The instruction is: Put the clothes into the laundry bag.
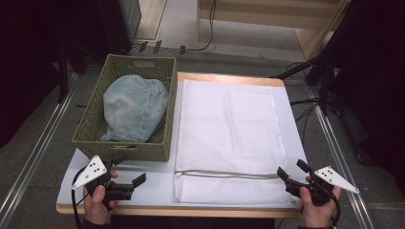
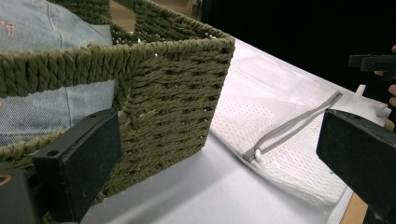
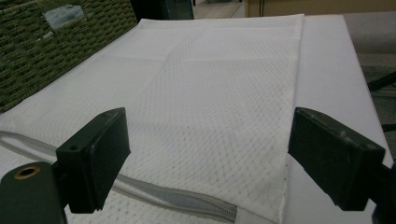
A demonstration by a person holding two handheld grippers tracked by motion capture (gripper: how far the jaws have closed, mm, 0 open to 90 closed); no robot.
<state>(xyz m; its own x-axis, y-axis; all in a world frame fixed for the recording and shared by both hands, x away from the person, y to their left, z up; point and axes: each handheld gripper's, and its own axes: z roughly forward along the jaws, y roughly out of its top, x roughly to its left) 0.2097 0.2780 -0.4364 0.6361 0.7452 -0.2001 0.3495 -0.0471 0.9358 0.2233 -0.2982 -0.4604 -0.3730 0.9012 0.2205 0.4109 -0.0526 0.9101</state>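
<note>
A: Why is the flat white mesh laundry bag (image 1: 229,138) laid out with its grey zipper (image 1: 222,174) at the near edge?

B: Probably so that the zipper can be reached first and the faded blue denim garment (image 1: 133,109), kept in the green woven basket (image 1: 157,67) just beside, can be loaded afterwards.

A: How are the jaws set?

B: Spread on both, nothing gripped. The left gripper (image 1: 130,182) is held near the zipper's pull end, the right gripper (image 1: 292,175) just beside the other end; the bag is untouched.
</note>
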